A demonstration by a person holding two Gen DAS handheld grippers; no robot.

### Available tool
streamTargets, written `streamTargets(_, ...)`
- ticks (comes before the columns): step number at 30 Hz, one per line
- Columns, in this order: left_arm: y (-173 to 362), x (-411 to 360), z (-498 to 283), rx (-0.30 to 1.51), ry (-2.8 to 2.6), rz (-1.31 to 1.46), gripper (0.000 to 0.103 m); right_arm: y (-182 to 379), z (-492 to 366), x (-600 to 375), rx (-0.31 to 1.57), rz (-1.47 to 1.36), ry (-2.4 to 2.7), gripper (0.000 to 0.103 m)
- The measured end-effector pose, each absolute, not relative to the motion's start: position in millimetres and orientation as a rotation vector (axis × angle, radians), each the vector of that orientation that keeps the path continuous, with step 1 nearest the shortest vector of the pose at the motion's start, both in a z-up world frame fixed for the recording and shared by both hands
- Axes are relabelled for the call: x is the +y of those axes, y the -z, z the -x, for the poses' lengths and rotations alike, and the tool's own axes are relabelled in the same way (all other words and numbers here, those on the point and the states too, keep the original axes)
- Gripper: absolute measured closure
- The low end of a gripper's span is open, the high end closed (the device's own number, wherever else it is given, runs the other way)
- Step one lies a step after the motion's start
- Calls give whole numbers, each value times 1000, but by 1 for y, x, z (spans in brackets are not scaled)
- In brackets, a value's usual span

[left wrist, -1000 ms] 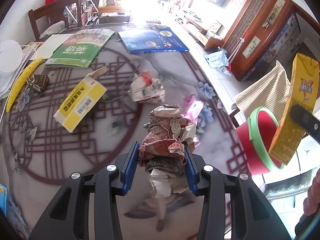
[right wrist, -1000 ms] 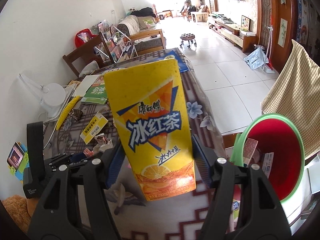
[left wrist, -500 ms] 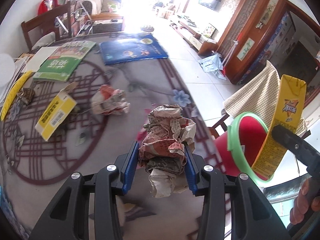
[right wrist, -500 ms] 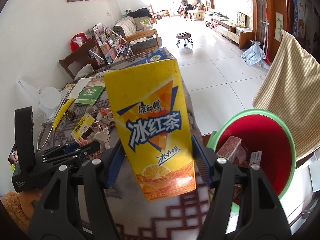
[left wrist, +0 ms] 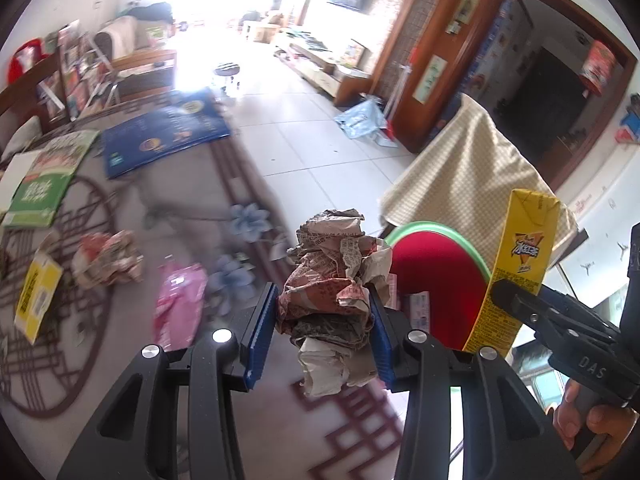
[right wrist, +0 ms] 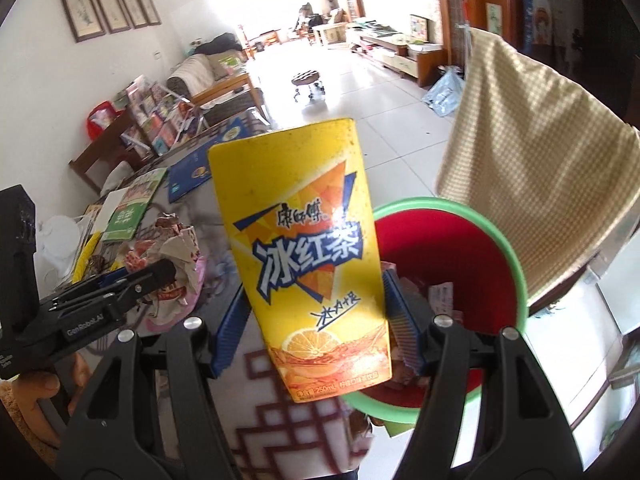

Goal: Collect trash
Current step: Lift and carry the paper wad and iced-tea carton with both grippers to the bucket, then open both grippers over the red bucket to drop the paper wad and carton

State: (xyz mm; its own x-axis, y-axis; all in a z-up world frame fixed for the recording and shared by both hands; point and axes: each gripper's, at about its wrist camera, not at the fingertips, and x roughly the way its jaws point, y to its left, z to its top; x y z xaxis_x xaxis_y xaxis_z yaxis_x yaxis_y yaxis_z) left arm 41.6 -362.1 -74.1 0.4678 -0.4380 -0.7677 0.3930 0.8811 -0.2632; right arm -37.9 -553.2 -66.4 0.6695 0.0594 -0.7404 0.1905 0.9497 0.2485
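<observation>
Left wrist view: the left gripper (left wrist: 323, 322) has its jaws clenched on a crumpled paper wad (left wrist: 334, 292) at frame centre, over the tabletop (left wrist: 192, 184) edge. Right of it the red bin (left wrist: 436, 268), green-rimmed, gapes beside the tabletop; tiled floor lies open above.

Right wrist view: the right gripper (right wrist: 312, 320) grips a yellow drink carton (right wrist: 308, 256), printed "冰红茶" and "250mL", tilted at the bin's left rim. The left gripper, lower left, reads "GenRobot.AI".

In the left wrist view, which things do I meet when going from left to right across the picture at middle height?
Yellow box → crumpled wrapper on the table → pink packet → crumpled paper ball → red bin → yellow drink carton.
</observation>
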Motion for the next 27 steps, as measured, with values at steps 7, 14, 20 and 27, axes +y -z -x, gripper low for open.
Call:
streamTargets(7, 71, -407, -48, 954, 593, 7, 62, 73, 47, -590, 841, -356, 166, 40)
streamTargets(14, 88, -449, -50, 1017, 668, -34, 62, 80, 57, -617, 847, -388, 233, 40)
streamTargets(20, 89, -472, -54, 1022, 721, -50, 62, 85, 62, -629, 862, -404, 274, 40)
streamTargets(27, 94, -484, -55, 1038, 748, -49, 37, 90, 61, -630, 874, -411, 286, 39)
